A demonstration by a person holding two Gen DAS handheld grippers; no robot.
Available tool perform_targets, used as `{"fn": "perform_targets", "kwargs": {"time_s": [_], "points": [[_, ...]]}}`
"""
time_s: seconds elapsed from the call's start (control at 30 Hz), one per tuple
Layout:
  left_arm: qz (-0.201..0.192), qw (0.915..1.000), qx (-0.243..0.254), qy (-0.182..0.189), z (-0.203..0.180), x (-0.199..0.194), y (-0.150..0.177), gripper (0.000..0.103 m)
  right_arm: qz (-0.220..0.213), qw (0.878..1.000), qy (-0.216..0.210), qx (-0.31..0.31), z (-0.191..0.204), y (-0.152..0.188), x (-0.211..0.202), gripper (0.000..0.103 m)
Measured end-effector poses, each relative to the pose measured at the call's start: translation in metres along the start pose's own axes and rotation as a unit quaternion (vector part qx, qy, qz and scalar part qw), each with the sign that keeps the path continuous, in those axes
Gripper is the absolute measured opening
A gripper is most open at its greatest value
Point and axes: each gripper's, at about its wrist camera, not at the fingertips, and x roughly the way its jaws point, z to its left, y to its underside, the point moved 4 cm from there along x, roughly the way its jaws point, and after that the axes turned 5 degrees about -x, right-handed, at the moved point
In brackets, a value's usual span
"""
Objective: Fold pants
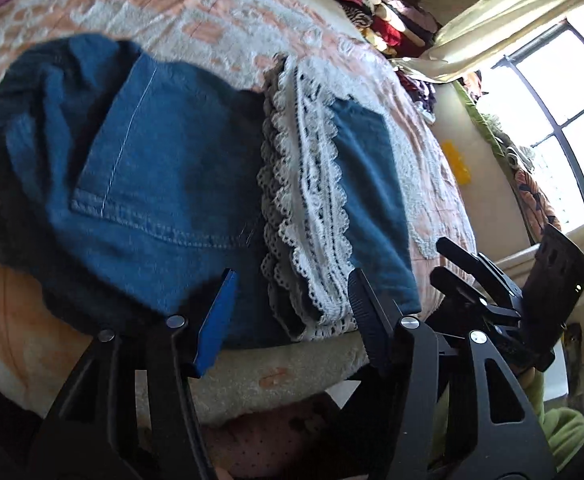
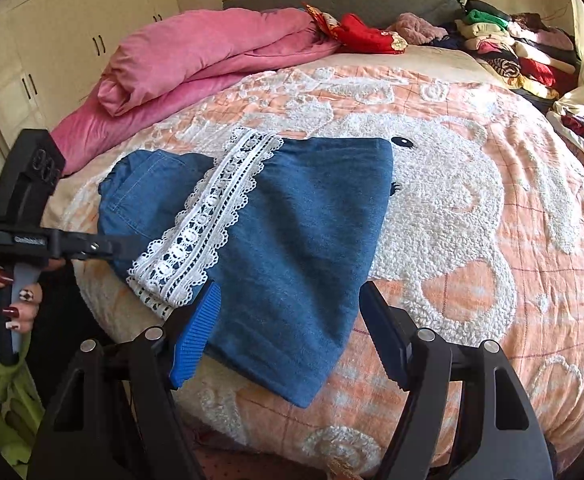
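Blue denim pants (image 2: 292, 216) with a white lace hem band (image 2: 207, 216) lie folded on the bed near its front edge. In the left wrist view the pants (image 1: 163, 184) fill the middle, the lace (image 1: 304, 208) running across them, a back pocket at left. My left gripper (image 1: 292, 304) is open, fingers straddling the pants' near edge just above it. My right gripper (image 2: 287, 308) is open over the near part of the folded leg. The left gripper also shows in the right wrist view (image 2: 103, 246), at the pants' left edge. The right gripper also shows in the left wrist view (image 1: 448, 256).
The bed has a peach and white quilt (image 2: 472, 208). A rolled pink duvet (image 2: 195, 60) lies at the back left. Stacks of folded clothes (image 2: 516, 52) sit at the back right. Cupboards (image 2: 71, 32) stand left; a window (image 1: 564, 120) is right.
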Motion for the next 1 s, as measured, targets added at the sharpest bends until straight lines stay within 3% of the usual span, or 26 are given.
{"fn": "perform_targets", "kwargs": {"time_s": [0.17,0.23,0.37,0.6,1.0], "points": [[0.015,0.9998,-0.009,0.005,-0.008,0.014,0.004,0.049,0.003,1.0,-0.001,0.0,0.004,0.002,0.0,0.071],[0.021,0.9997,-0.001,0.008,-0.013,0.02,0.008,0.007,0.006,1.0,0.0,0.0,0.005,0.004,0.003,0.071],[0.016,0.9992,0.036,-0.01,-0.02,0.014,0.014,0.007,0.02,1.0,-0.005,-0.005,0.008,0.007,0.006,0.071],[0.005,0.9921,0.101,-0.074,-0.02,0.015,0.023,0.008,0.028,0.999,-0.004,-0.04,0.028,-0.002,0.013,0.07],[0.003,0.9877,0.123,-0.096,-0.027,0.027,0.022,0.017,0.096,0.995,0.011,-0.038,0.02,0.026,0.046,0.067]]}}
